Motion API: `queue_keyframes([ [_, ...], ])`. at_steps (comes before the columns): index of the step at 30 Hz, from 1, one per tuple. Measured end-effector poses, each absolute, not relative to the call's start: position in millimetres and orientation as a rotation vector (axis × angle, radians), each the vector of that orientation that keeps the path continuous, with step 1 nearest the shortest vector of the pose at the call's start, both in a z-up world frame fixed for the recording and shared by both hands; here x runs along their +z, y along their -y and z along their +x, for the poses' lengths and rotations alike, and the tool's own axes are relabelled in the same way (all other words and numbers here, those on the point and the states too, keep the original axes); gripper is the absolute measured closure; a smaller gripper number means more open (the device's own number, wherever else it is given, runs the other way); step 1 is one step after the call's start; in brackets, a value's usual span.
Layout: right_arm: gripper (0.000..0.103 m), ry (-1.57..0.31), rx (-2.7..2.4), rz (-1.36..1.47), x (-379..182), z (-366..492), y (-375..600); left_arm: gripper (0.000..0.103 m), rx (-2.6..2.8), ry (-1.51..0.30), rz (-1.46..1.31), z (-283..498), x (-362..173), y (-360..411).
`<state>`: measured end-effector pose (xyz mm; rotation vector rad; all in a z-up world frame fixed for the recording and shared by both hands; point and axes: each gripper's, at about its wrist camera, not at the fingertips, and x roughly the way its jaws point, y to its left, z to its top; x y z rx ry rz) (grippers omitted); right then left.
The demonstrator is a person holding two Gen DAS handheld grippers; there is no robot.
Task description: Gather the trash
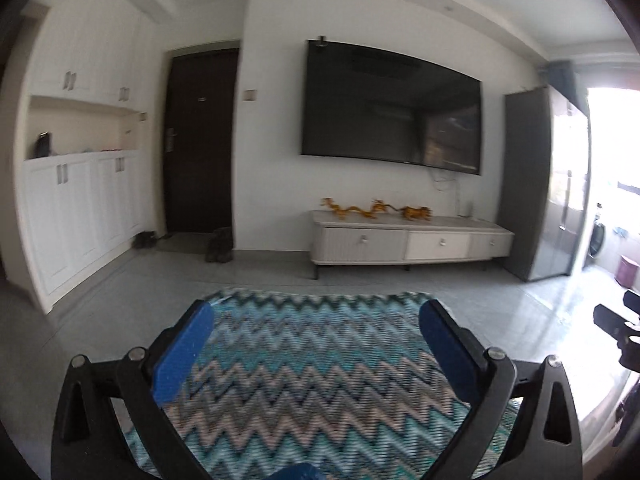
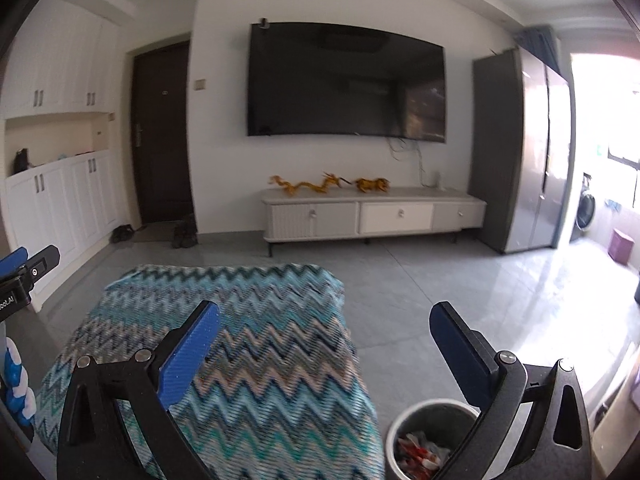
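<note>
A grey round bin (image 2: 404, 428) stands on the floor at the bottom right of the right wrist view, with red and white wrappers (image 2: 420, 450) inside. My right gripper (image 2: 325, 316) hangs above the bin and the table's edge, jaws wide open and empty. My left gripper (image 1: 316, 316) is open too, with nothing between its blue pads (image 1: 188, 348), over a table under a zigzag cloth (image 1: 304, 380). The left gripper's side also shows at the left edge of the right wrist view as a black and blue part (image 2: 28, 268).
A low TV cabinet (image 2: 372, 216) with yellow figurines (image 2: 328, 185) stands against the far wall under a large dark screen (image 2: 346, 84). A dark door (image 2: 162, 132), white cupboards (image 2: 60, 200), a tall grey cabinet (image 2: 516, 148) and grey floor tiles (image 2: 440, 280) surround the cloth-covered table (image 2: 240, 344).
</note>
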<state>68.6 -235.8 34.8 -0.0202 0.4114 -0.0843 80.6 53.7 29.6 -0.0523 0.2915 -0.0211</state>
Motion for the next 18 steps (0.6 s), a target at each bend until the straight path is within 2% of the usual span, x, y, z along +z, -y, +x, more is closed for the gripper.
queue_keyframes([
  [7, 0.0, -0.381, -0.045, -0.036, 46, 71, 203, 0.0, 0.057, -0.283, -0.072, 69, 33, -95],
  [18, 0.0, -0.36, -0.025, -0.064, 47, 69, 187, 0.0, 0.09, -0.255, -0.067, 51, 41, -106],
])
